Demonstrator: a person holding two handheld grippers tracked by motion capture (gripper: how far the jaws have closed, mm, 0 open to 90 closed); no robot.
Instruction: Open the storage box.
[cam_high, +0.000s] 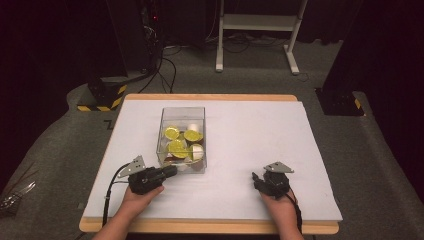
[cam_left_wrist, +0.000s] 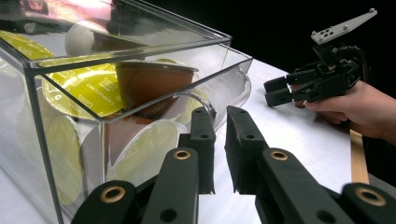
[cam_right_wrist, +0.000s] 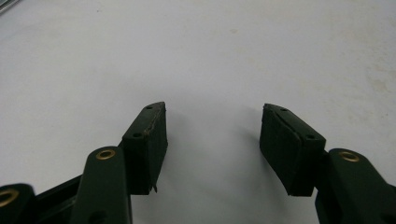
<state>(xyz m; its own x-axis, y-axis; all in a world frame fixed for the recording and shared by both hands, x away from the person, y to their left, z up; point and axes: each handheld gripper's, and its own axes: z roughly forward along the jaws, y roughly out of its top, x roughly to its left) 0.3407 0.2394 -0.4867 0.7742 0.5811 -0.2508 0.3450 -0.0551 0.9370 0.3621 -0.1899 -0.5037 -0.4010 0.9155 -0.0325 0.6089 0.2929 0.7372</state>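
At the near edge of the bench (cam_high: 300, 125), two hands come in from below, each holding a black hand-held gripper with a grey three-cornered plate on top. The left hand-held gripper (cam_high: 170, 171) lies low on the white, matte bench covering, its jaws pointing right toward the near end of a clear box. In the left gripper view, the left hand-held gripper (cam_left_wrist: 220, 140) has its two blocky, foam-faced jaws drawn almost together with only a narrow slit between them and nothing gripped; their tips sit just beside the box's near corner.

The right hand-held gripper (cam_high: 256, 181) rests well apart from the box, on bare covering at the near right. In its own view the right hand-held gripper (cam_right_wrist: 213, 140) has its jaws spread wide, with only the smooth white surface between the worn rectangular pads.

Beyond the left hand-held gripper stands the clear plastic box (cam_high: 182, 114), rectangular, with straight glossy walls and an open top. It holds a jumble of coffee capsules (cam_high: 178, 148): small round cups, some brown, some pale, with shiny yellow-green foil lids, lying tilted against one another.

The bench has a light wooden rim. Farther off, grey carpet (cam_high: 60, 145) covers the floor, with a white metal frame (cam_high: 260, 22) and dark cables at the back.
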